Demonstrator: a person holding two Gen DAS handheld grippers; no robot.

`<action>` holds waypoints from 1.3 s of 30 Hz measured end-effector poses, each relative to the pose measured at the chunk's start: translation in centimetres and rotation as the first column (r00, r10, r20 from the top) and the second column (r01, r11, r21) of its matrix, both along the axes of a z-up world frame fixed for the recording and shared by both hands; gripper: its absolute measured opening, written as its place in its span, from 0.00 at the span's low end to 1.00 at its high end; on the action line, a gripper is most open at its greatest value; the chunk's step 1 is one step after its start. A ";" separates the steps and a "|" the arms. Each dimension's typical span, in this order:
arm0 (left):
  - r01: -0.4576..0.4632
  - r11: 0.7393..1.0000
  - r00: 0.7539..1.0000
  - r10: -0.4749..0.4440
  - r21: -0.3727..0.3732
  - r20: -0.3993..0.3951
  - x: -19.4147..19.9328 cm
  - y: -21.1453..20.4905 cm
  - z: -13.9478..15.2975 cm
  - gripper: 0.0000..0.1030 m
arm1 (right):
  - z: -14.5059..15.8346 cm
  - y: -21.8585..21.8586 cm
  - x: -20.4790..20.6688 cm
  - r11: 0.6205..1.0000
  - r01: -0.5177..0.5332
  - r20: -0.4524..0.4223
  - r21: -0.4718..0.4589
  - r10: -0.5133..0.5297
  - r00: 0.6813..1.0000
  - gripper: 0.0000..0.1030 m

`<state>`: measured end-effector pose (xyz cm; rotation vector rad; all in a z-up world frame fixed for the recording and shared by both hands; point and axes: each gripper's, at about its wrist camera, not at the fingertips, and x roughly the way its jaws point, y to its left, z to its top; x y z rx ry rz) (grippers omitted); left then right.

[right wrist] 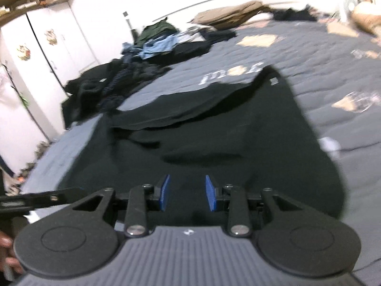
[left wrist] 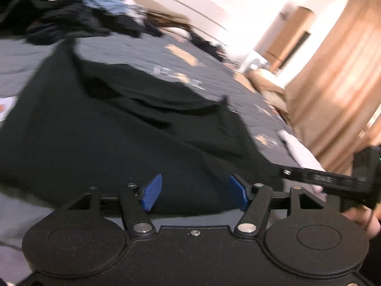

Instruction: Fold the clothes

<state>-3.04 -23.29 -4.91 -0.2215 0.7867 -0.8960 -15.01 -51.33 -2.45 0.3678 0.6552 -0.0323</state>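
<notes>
shirt (right wrist: 214, 128) lies on the bed (right wrist: 321, 54), partly folded i think. my left hand-held gripper (left wrist: 194, 194) and right hand-held gripper (right wrist: 188, 193) are both spread, pinching nothing. pile (right wrist: 142, 54) behind waits unfolded.

Bed (right wrist: 321, 54) with grey quilted cover, tan patches and pale lettering. Black garment (right wrist: 214, 133) spread flat on cover at near edge, upper part partly folded over. Beyond garment, at far side: heap of dark and light-blue clothes (right wrist: 152, 47). Near garment's right edge: small white scrap (right wrist: 329, 144)
</notes>
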 end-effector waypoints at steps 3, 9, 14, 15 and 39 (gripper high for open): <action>0.079 0.997 0.997 -0.079 0.004 0.024 -1.6 -2.2 0.2 0.60 | 0.1 -0.6 -0.9 0.999 0.001 -0.012 -0.047 -0.001 1.000 0.31; 0.176 0.984 0.983 -0.176 0.011 0.054 -3.2 -5.4 0.1 0.62 | -0.7 -1.6 -3.4 0.995 0.072 -0.028 -0.065 -0.074 0.997 0.31; 0.223 0.975 0.974 -0.222 -0.012 0.038 -3.7 -6.9 0.1 0.62 | -1.1 -2.9 -5.3 0.972 0.096 -0.067 -0.213 -0.112 0.991 0.31; 0.231 0.973 0.972 -0.231 -0.010 0.040 -3.8 -7.1 0.1 0.62 | -1.2 -3.2 -5.6 0.963 0.090 -0.078 -0.253 -0.113 0.991 0.31; 0.256 0.966 0.966 -0.257 0.033 0.031 -4.5 -8.7 -0.4 0.63 | -6.1 -1.8 -1.5 0.540 -0.380 -0.333 -0.751 0.188 0.924 0.44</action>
